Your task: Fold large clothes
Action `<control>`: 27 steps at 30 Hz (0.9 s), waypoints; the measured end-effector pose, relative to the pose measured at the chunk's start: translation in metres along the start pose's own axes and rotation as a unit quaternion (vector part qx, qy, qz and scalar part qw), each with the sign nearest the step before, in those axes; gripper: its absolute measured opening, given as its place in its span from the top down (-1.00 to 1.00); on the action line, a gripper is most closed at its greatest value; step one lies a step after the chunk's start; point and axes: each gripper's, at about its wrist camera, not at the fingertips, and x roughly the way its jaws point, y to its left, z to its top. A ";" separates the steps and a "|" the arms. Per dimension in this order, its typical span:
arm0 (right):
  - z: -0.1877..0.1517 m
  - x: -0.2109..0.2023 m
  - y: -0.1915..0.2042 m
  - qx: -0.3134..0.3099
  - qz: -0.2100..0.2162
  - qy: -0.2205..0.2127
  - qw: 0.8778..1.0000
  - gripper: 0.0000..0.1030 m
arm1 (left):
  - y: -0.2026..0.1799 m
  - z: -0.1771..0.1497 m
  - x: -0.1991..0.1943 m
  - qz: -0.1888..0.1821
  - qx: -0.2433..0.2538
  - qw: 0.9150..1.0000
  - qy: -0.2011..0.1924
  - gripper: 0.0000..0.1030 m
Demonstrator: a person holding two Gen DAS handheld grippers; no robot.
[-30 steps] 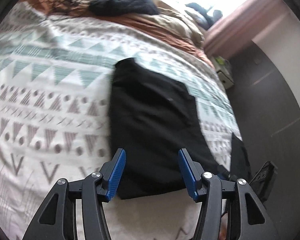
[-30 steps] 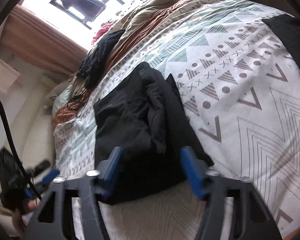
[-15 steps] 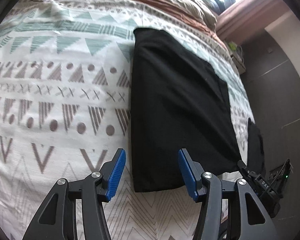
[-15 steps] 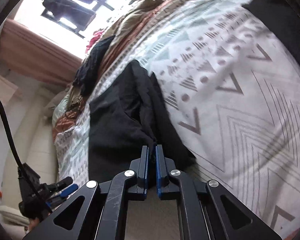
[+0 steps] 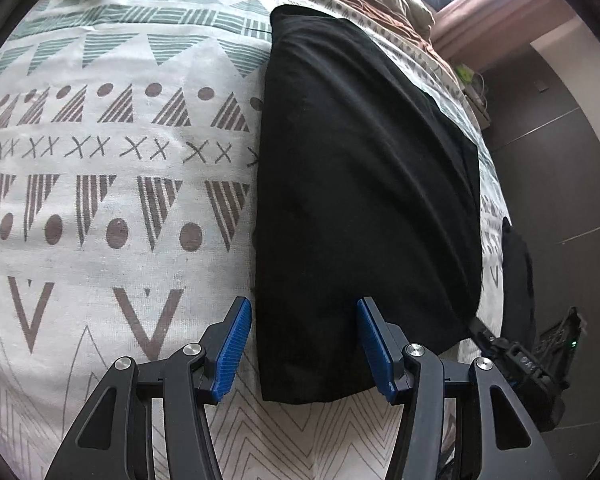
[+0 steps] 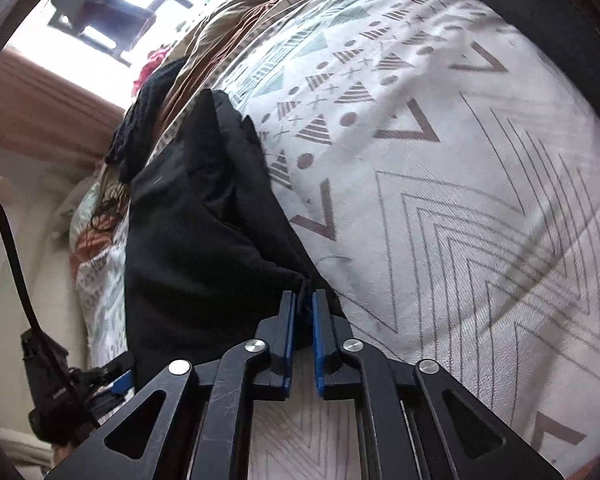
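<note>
Garment: a black, soft-fabric folded garment (image 5: 364, 184) lies on the bed as a long flat panel, its near end at the bed's front edge; in the right wrist view the same cloth (image 6: 188, 240) shows bunched folds along one side.
Right claw: the right claw (image 6: 304, 312), black-framed with blue pads, is clenched on a gathered corner of the garment; its jaws have just been closing and then eased apart slightly, with cloth pinched between the pads.
Left claw: the left claw (image 5: 304, 340) stands released, its blue pads either side of the garment's near end, one pad over the bedcover and the other over the cloth; neither pad presses the fabric.
Bed: a white bedcover (image 5: 100, 200) printed with grey and green triangles, dots, crosses and chevrons carries the garment.
Background: a brown and beige rumpled quilt (image 6: 228, 28) lies at the far end, with a dark knitted item (image 6: 148, 112) on it.
</note>
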 end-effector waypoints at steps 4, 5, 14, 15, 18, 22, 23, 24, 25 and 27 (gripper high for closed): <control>0.015 -0.008 0.012 -0.032 0.002 -0.009 0.999 0.10 | 0.003 0.011 0.001 -0.008 -0.006 1.000 -0.006 -0.09; 0.019 -0.009 0.015 -0.039 0.004 -0.010 0.999 -0.01 | 0.003 0.015 0.001 -0.009 -0.005 1.000 -0.009 -0.09; 0.075 0.006 0.067 -0.110 0.032 0.005 0.993 -0.16 | 0.008 0.051 0.009 -0.010 -0.008 1.000 -0.017 -0.09; 0.083 0.010 0.072 -0.117 0.030 0.005 0.993 -0.16 | 0.008 0.055 0.009 -0.010 -0.007 1.000 -0.019 -0.09; 0.104 0.026 0.085 -0.135 0.026 0.012 0.990 -0.16 | 0.007 0.069 0.011 -0.008 -0.001 1.000 -0.025 -0.09; 0.126 0.045 0.096 -0.147 0.026 0.025 0.988 -0.15 | 0.008 0.086 0.016 -0.007 0.001 1.000 -0.029 -0.09; 0.131 0.049 0.098 -0.149 0.024 0.028 0.988 -0.15 | 0.008 0.090 0.017 -0.006 0.002 1.000 -0.030 -0.09; 0.136 0.055 0.100 -0.151 0.022 0.031 0.988 -0.15 | 0.008 0.094 0.018 -0.005 0.003 0.999 -0.032 -0.09; 0.140 0.060 0.101 -0.151 0.022 0.035 0.988 -0.15 | 0.007 0.100 0.021 -0.004 0.004 0.999 -0.033 -0.09; 0.149 0.072 0.103 -0.152 0.021 0.045 0.987 -0.15 | 0.006 0.108 0.026 -0.001 0.005 0.999 -0.034 -0.09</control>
